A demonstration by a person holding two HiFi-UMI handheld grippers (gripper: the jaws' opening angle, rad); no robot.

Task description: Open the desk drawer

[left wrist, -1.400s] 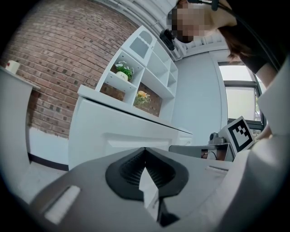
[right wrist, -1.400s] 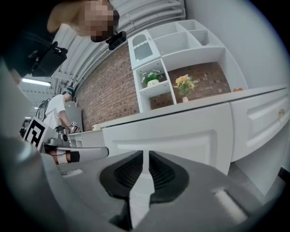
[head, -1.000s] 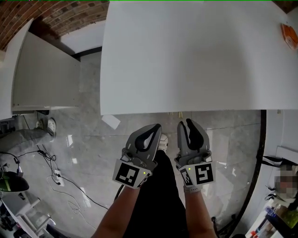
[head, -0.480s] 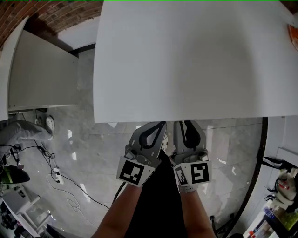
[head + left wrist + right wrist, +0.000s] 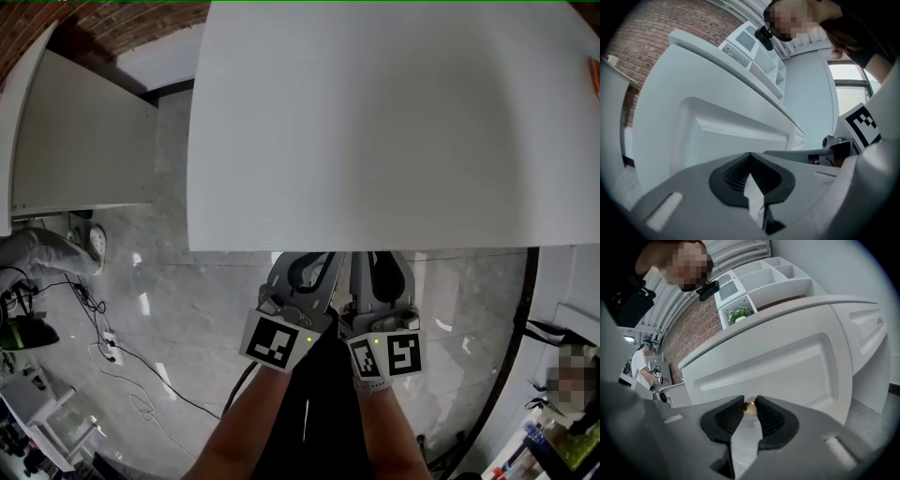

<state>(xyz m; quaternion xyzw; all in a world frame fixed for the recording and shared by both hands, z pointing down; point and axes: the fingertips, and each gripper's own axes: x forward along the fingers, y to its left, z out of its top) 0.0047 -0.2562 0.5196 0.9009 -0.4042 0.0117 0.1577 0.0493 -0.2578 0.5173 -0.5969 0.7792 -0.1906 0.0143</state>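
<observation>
Right gripper (image 5: pixel 750 401): we recorded its jaws pinching the small brass knob (image 5: pixel 750 407) of the desk drawer (image 5: pixel 787 366), with a dark ribbed pad on either side of the knob. The drawer's white front with its recessed panel filled the right gripper view and sat directly beneath the overhanging counter (image 5: pixel 375 122).

Left gripper (image 5: pixel 750 157): its jaws were pressed together at the tips with nothing between them, pointing at the same white front and just beside the right gripper.

In the head view, we noted both grippers side by side at the counter's front edge, their tips hidden under it. The grey marbled floor (image 5: pixel 187 300) lay below, with loose cables (image 5: pixel 103 347) at far left.
</observation>
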